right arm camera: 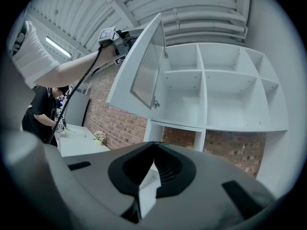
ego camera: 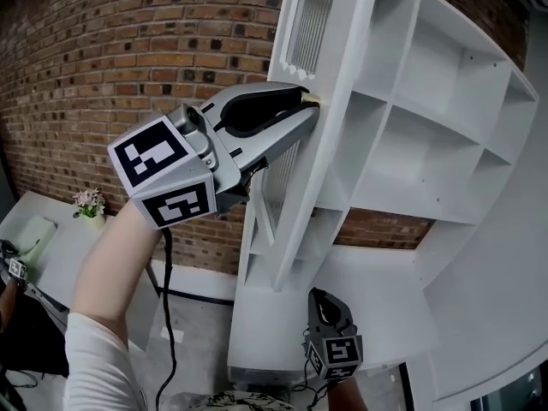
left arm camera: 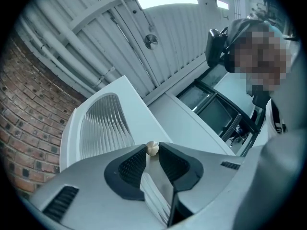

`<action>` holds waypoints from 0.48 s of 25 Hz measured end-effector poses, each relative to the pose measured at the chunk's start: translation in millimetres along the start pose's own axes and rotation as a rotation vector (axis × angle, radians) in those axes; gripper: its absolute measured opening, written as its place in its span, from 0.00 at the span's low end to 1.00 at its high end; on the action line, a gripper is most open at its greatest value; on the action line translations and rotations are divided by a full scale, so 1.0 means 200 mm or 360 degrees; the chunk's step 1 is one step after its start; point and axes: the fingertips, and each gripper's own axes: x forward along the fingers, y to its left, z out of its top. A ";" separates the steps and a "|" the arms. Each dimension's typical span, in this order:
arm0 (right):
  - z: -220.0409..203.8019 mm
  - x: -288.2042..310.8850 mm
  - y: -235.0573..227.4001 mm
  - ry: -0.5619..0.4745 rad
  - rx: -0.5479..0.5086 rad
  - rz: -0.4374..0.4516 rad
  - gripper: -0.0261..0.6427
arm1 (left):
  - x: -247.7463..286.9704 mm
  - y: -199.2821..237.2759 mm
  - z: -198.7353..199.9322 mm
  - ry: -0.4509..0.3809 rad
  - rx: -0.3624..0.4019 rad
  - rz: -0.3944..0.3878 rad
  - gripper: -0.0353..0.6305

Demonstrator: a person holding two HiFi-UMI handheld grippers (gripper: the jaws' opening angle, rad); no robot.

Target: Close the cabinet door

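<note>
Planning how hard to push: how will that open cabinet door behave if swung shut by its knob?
The cabinet door looks a stiff white frame, so it would likely swing as one piece. Its ribbed pane may be glass, so fragile if slammed. The small round knob, clamped by the left gripper, could slip free.

Cut off at top & R edges in head view: cabinet (ego camera: 445,101); mostly hidden betw. left gripper (ego camera: 310,103) tips: door knob (ego camera: 318,101); partly covered by same: door glass (ego camera: 306,24); jaw gap unseen in head view, forearm cropped at bottom: right gripper (ego camera: 324,300); too small to ID: plant (ego camera: 88,202) far L.
</note>
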 end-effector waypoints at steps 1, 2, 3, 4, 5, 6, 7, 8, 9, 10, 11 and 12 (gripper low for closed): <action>-0.01 0.00 -0.03 -0.0001 -0.0003 0.0010 0.05 | 0.03 -0.01 -0.01 0.0006 0.0004 0.0000 0.20; -0.01 0.01 -0.05 -0.0001 -0.0005 0.0019 0.05 | 0.05 -0.02 -0.02 0.0011 0.0008 0.0000 0.20; -0.02 0.01 -0.08 0.0000 -0.0004 0.0029 0.05 | 0.07 -0.03 -0.02 0.0014 0.0016 0.0003 0.20; -0.03 0.02 -0.11 -0.0001 0.0000 0.0036 0.05 | 0.10 -0.03 -0.03 0.0015 0.0026 0.0006 0.20; -0.03 0.03 -0.14 -0.0003 0.0007 0.0041 0.05 | 0.12 -0.04 -0.04 0.0014 0.0034 0.0011 0.20; -0.04 0.05 -0.17 -0.0006 0.0016 0.0047 0.05 | 0.14 -0.05 -0.05 0.0010 0.0039 0.0017 0.20; -0.04 0.06 -0.20 -0.0010 0.0022 0.0056 0.05 | 0.17 -0.06 -0.06 0.0005 0.0044 0.0026 0.20; -0.04 0.07 -0.22 -0.0013 0.0025 0.0070 0.05 | 0.19 -0.06 -0.07 0.0001 0.0052 0.0039 0.20; -0.04 0.09 -0.25 -0.0014 0.0023 0.0086 0.05 | 0.22 -0.07 -0.08 -0.0004 0.0064 0.0058 0.20; -0.04 0.10 -0.27 -0.0014 0.0019 0.0100 0.05 | 0.24 -0.08 -0.09 -0.0009 0.0079 0.0078 0.20; -0.04 0.12 -0.30 -0.0016 0.0016 0.0110 0.05 | 0.27 -0.08 -0.10 -0.0015 0.0092 0.0094 0.20; -0.04 0.13 -0.33 -0.0017 0.0015 0.0116 0.05 | 0.29 -0.09 -0.11 -0.0021 0.0101 0.0103 0.20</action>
